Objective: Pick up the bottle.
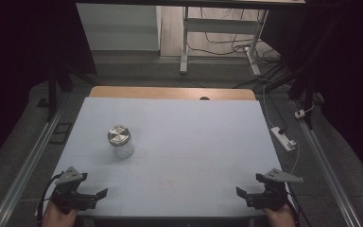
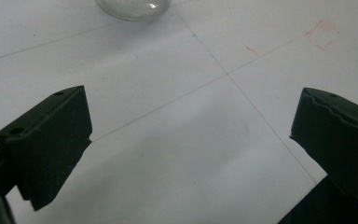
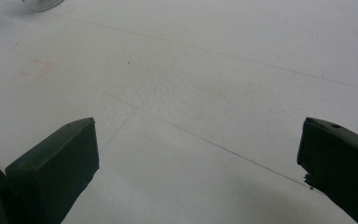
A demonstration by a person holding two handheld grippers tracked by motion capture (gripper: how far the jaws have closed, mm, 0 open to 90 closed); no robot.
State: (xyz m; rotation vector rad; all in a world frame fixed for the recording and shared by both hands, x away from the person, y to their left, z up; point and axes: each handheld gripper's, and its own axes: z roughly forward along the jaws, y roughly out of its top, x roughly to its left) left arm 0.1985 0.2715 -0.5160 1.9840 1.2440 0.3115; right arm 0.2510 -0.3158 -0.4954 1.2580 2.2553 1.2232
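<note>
Fingers of the left gripper (image 1: 90, 196) stand spread wide, nothing between them; in the left gripper view both black pads (image 2: 51, 140) frame bare sheet. Fingers of the right gripper (image 1: 250, 195) are likewise spread and hold nothing. Both grippers rest at the near edge of the table (image 1: 194, 142), the left at about 7 o'clock of the white sheet, the right at about 5 o'clock.

Progress, as judged: work not yet begun. No contact made; approach, grasp and any handling remain.

Further out, at about 10 o'clock from the sheet's centre, a glass jar (image 1: 120, 142) stands upright, metal lid (image 1: 118, 135) seated on top. It lies at roughly 1 o'clock from the left gripper, apart from it, and well apart from the right. Contents: the glass looks clear and no fill can be made out; cannot be confirmed empty
</note>
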